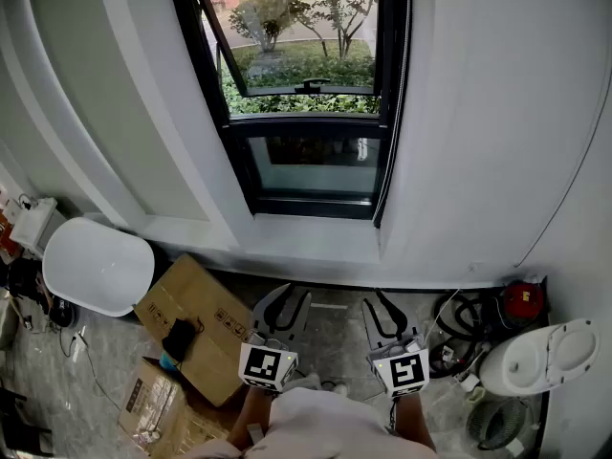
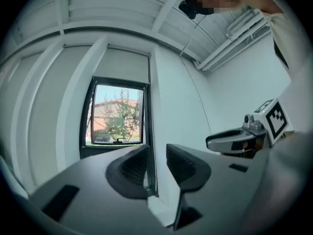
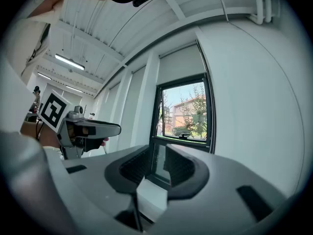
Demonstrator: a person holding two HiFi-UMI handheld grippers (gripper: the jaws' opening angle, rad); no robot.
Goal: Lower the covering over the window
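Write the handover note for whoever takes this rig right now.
Left tool: open, empty, held level, facing the window.
Right tool: open, empty, level, beside the left one.
Blind: covers only the top of the window; the rest is uncovered.
Cord: a thin one seems to hang along the window's right edge; neither tool touches it.
Done: nothing yet.
Left: probably reach the cord and draw the blind down.
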